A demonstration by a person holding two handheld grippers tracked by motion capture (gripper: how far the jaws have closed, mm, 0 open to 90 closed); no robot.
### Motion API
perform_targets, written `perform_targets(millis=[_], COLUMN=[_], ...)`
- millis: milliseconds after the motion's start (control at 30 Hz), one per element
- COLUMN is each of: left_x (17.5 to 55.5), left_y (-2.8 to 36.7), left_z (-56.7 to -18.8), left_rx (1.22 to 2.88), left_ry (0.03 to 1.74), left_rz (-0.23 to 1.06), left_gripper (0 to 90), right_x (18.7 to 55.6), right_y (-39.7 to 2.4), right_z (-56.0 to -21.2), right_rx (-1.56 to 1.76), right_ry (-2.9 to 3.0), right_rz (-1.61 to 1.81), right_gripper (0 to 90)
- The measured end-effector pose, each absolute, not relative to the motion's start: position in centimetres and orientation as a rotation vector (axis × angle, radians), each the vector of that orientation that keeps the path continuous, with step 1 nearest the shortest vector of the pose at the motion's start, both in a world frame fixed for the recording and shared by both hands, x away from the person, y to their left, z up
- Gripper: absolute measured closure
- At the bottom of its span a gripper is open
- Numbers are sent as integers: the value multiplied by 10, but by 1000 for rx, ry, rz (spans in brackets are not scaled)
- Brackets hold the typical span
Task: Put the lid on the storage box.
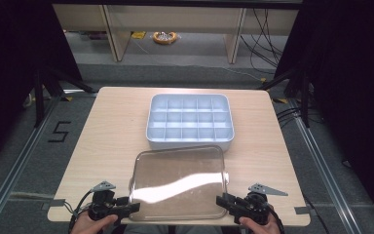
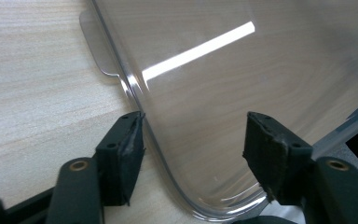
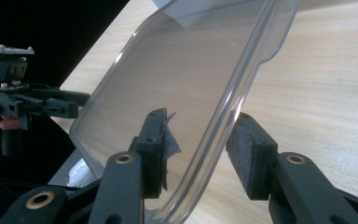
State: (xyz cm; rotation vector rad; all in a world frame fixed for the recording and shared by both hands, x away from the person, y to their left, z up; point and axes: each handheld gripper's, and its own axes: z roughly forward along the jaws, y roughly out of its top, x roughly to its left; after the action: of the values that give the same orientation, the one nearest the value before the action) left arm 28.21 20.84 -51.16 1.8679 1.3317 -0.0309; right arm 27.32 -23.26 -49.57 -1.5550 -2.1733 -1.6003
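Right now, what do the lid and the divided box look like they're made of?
Lid: clear, glossy hard plastic by the look; the wood grain shows through it and a bright glare streak crosses it. Divided box: opaque pale blue-grey, probably moulded plastic, with a duller finish.

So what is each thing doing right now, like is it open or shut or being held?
Compartment box: open, lid off, compartments look empty, sitting flat on the table.
Clear lid: off the box, tilted, near corners between both grippers' jaws.
Left gripper: jaws apart around the lid's edge, not clamped.
Right gripper: jaws apart around the lid's rim, not clamped.
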Motion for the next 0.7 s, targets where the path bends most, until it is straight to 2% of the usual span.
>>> perform_targets(millis=[200, 400, 567, 700], left_x=[284, 289, 293, 293], left_y=[210, 214, 219, 220], left_z=[-511, -511, -511, -511], left_rx=[1863, 1899, 1862, 1869], left_ry=[1344, 1305, 1325, 1321], left_rz=[-22, -66, -128, -128], left_gripper=[322, 321, 324, 322], right_x=[270, 269, 271, 272], right_y=[-230, -231, -231, -231], right_z=[-489, -488, -489, -490], right_rx=[-1486, -1469, -1427, -1411], right_ry=[-2246, -2252, -2260, -2263], right_rz=[-1596, -1614, -1630, -1651], right_gripper=[601, 601, 601, 601])
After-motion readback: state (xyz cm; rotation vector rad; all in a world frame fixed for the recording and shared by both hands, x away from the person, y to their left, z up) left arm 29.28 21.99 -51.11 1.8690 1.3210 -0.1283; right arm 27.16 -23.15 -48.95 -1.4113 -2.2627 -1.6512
